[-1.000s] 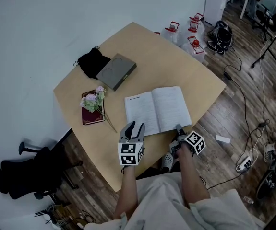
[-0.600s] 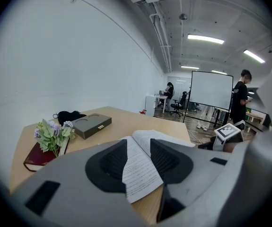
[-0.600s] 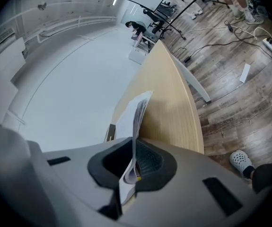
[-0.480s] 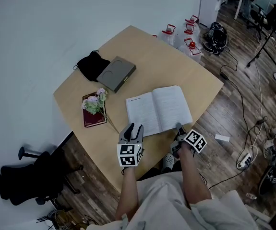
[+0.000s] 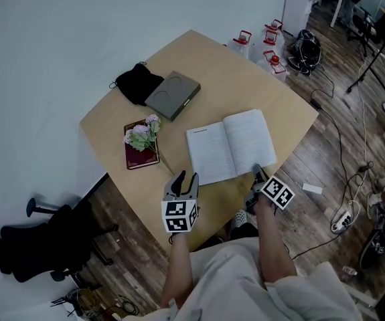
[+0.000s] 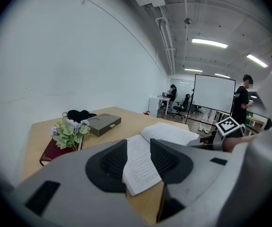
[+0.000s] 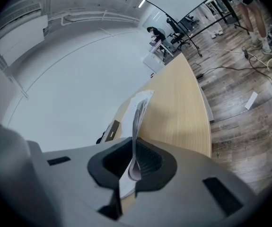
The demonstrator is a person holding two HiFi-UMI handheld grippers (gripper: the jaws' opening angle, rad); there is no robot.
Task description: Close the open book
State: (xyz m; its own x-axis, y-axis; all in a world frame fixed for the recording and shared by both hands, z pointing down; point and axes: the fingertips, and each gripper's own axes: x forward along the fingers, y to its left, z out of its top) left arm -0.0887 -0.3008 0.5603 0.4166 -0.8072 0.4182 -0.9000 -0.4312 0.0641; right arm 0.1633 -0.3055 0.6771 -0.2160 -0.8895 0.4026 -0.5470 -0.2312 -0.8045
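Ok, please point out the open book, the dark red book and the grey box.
open book (image 5: 212,154): head view, left page.
dark red book (image 5: 142,160): head view, bare cover.
grey box (image 5: 173,95): head view, lid.

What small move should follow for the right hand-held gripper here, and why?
Probably swing the right hand-held gripper up and over toward the left page: it pinches the right-hand edge of the open book, which lies spread wide on the table.
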